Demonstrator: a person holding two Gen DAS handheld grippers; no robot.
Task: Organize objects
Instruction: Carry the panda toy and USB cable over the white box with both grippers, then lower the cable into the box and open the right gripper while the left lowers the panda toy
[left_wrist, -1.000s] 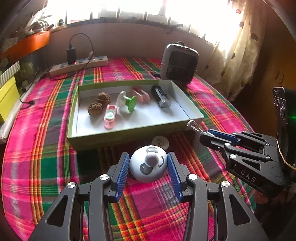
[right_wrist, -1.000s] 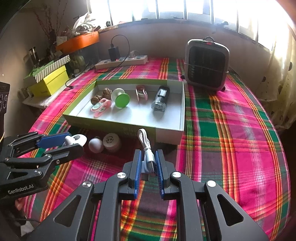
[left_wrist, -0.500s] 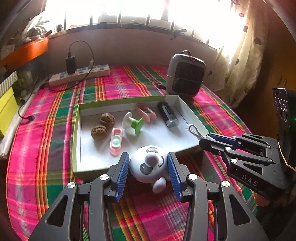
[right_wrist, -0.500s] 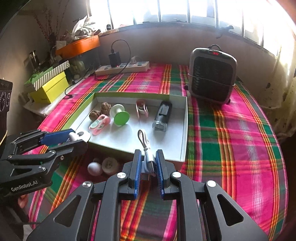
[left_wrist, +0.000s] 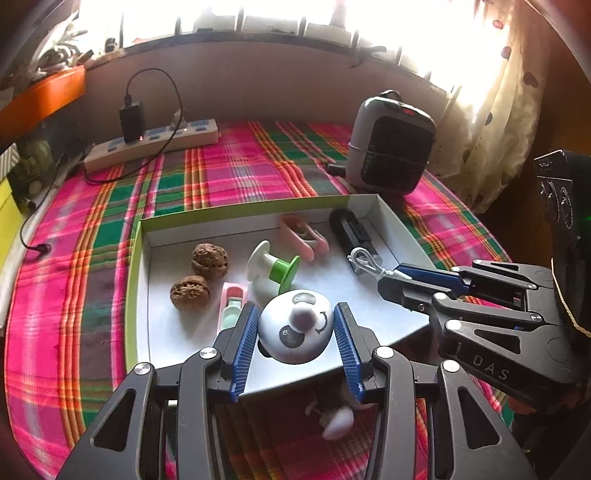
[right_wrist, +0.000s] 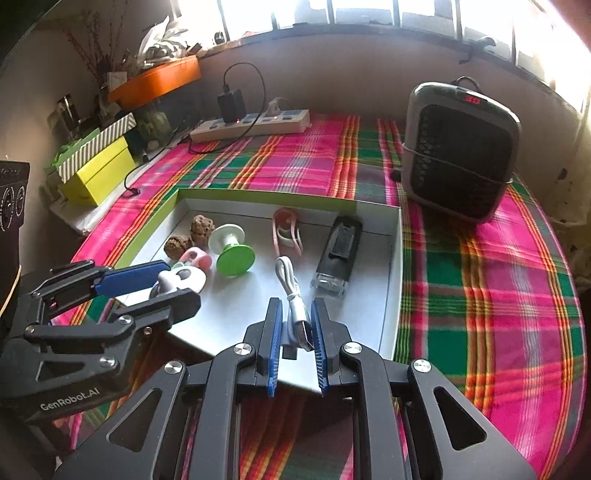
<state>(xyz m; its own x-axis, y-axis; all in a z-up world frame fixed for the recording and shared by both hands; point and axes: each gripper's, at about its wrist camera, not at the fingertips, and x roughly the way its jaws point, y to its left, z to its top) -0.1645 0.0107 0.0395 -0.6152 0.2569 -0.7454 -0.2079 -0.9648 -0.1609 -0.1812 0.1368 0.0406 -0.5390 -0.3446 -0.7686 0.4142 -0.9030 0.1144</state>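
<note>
Both claws we hold above the near edge of the shallow green-rimmed white cardboard tray (right_wrist: 395, 258), the left gripper (left_wrist: 295, 325) clamped on a round white panda-face toy (left_wrist: 295, 326), the right gripper (right_wrist: 295, 332) pinching a coiled white USB cable (right_wrist: 291, 291), with bare floor open beneath them.

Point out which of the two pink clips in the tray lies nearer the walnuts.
The pink clip with the mint-green insert, lying just right of the front walnut. The other pink clip lies farther back, beside the black device.
</note>
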